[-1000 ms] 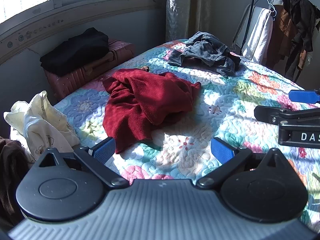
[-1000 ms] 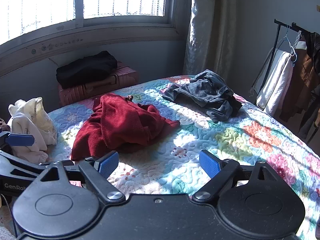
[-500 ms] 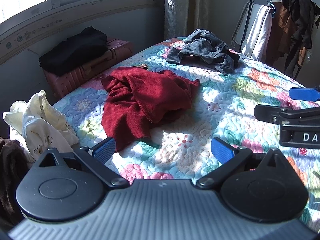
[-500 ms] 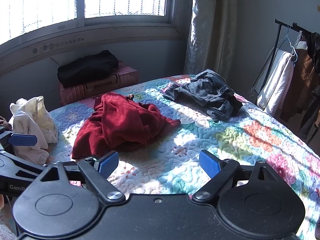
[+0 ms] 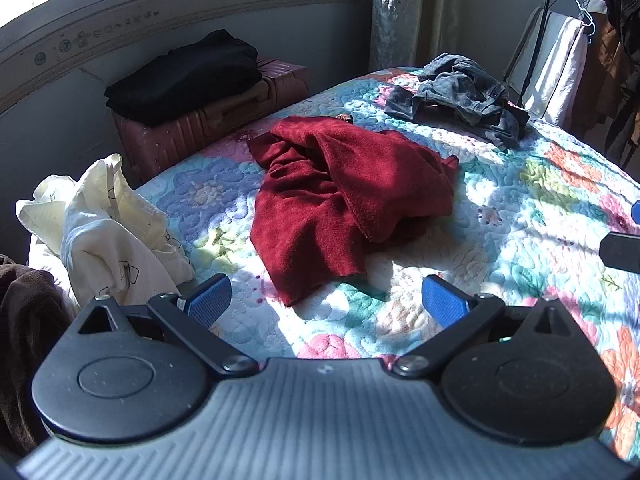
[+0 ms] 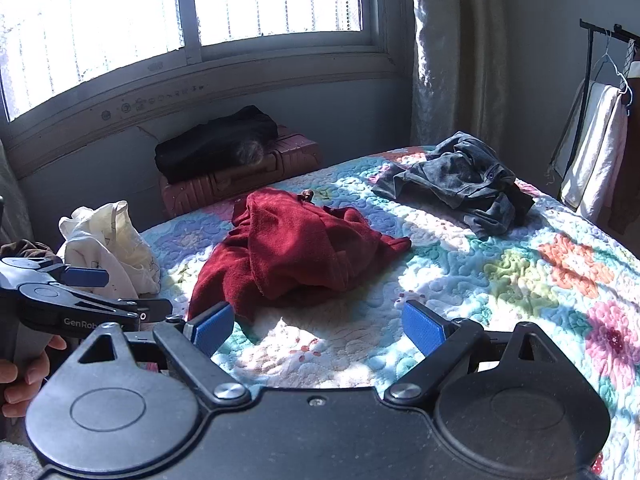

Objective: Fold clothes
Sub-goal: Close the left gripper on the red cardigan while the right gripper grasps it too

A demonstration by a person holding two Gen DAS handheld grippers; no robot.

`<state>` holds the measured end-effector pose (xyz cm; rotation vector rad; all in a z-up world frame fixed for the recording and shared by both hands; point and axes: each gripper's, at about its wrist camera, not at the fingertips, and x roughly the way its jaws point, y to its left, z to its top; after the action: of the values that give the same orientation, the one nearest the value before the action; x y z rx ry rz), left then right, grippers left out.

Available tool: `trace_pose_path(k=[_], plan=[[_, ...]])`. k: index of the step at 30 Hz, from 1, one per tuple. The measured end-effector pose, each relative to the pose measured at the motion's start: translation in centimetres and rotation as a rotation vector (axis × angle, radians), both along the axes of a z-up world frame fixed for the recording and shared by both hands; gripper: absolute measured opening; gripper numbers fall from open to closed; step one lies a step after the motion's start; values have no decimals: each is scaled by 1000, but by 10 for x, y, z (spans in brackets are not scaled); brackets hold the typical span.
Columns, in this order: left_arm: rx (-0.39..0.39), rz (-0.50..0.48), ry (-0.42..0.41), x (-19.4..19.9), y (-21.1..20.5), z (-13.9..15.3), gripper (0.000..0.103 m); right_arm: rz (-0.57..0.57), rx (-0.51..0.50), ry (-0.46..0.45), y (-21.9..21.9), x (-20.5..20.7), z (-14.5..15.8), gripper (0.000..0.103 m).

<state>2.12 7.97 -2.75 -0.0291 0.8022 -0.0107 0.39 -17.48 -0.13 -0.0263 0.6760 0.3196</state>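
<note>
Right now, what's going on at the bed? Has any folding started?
Not yet. A person holds a gripper in each hand; the left gripper and right gripper are both open and empty, above the near part of the floral quilt. The crumpled red garment lies closest, unfolded and untouched. A grey denim piece is bunched farther back, and a cream garment sits heaped at the left edge of the bed.

Harsh sun from the blown-out window (image 6: 180, 32) dapples the quilt (image 5: 520, 208); edges bend, corners perhaps soft.
</note>
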Motion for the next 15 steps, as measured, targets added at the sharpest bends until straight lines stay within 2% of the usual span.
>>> trace_pose_path(k=[6, 8, 10, 12, 15], plan=[[-65, 31, -41, 13, 16, -8, 103, 45, -4, 30, 12, 19, -17, 94], [-95, 16, -7, 30, 16, -7, 102, 71, -9, 32, 16, 27, -23, 94], [-61, -19, -3, 52, 8, -1, 102, 78, -14, 44, 18, 36, -27, 94], [-47, -6, -17, 71, 10, 1, 103, 105, -17, 55, 20, 50, -32, 94], [-95, 44, -13, 96, 27, -16, 103, 126, -34, 70, 23, 65, -46, 94]])
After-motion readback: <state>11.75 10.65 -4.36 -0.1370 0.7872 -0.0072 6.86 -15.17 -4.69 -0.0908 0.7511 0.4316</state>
